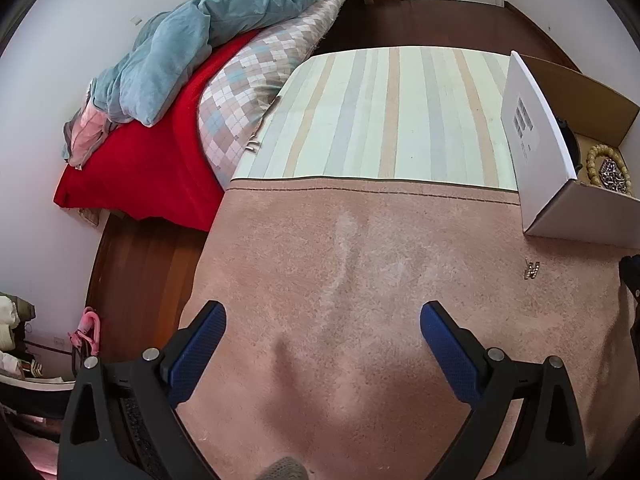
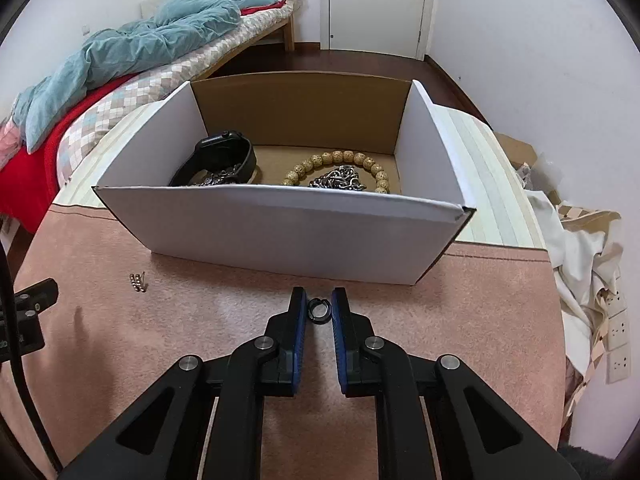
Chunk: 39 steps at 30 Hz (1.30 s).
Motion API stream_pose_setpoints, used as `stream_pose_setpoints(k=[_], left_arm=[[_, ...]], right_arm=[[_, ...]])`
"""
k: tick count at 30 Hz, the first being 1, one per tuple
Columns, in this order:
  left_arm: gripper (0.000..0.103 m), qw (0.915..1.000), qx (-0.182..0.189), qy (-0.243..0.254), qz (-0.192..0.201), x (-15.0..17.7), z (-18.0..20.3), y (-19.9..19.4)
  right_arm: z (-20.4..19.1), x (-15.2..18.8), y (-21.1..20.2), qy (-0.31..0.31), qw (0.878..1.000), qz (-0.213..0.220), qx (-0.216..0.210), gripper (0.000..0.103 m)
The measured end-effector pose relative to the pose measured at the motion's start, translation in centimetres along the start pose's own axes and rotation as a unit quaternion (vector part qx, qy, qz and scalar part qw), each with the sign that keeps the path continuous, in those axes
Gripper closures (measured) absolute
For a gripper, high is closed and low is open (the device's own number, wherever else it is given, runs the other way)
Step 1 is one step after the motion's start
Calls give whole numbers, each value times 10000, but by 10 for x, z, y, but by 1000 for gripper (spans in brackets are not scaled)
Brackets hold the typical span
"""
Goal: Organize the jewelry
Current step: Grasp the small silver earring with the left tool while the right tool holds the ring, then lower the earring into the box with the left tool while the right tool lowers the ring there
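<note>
A white cardboard box (image 2: pixel 280 232) stands open on the pink cloth; it also shows in the left wrist view (image 1: pixel 536 140). Inside lie a black watch (image 2: pixel 220 156), a wooden bead bracelet (image 2: pixel 340 158) and a steel chain (image 2: pixel 338 178). A small dark ring (image 2: pixel 319 307) lies on the cloth between the fingers of my right gripper (image 2: pixel 319 306), which are nearly closed around it, with small gaps still showing. A small sparkly earring (image 2: pixel 138 281) lies left of the box, also in the left wrist view (image 1: pixel 532 270). My left gripper (image 1: pixel 322 316) is open and empty over the cloth.
The pink cloth (image 1: pixel 360 280) covers a table with a striped mat (image 1: pixel 380 112) behind. A bed with a red sheet and teal blanket (image 1: pixel 180 52) is at the left. White fabric and wall sockets (image 2: pixel 580 272) are at the right.
</note>
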State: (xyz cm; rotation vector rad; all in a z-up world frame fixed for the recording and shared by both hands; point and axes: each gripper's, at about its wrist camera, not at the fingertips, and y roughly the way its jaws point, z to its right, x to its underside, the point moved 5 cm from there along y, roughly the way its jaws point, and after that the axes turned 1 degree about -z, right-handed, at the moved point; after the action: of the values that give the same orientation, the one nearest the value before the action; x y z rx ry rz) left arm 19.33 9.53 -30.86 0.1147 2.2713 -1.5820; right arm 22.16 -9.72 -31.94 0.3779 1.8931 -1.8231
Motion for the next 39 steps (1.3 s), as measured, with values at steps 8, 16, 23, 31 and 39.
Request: stream_pose_setpoints(k=[8, 16, 23, 31, 39], left_arm=[[4, 9963, 841, 137, 71, -4, 42, -12], [14, 9922, 1198, 336, 30, -14, 88, -8], [74, 9892, 1417, 373, 37, -16, 99, -5], [97, 9871, 1533, 456, 86, -16, 110, -9], [97, 9841, 1732, 400, 74, -7, 98, -29]], right_arm=[[29, 10, -30, 330, 9994, 88, 8, 90], [58, 22, -42, 592, 9981, -3, 183, 90], [67, 25, -46, 599, 9979, -4, 236, 90], [70, 22, -49, 649, 9976, 20, 245, 90], [70, 11, -66, 761, 9969, 171, 112, 90]])
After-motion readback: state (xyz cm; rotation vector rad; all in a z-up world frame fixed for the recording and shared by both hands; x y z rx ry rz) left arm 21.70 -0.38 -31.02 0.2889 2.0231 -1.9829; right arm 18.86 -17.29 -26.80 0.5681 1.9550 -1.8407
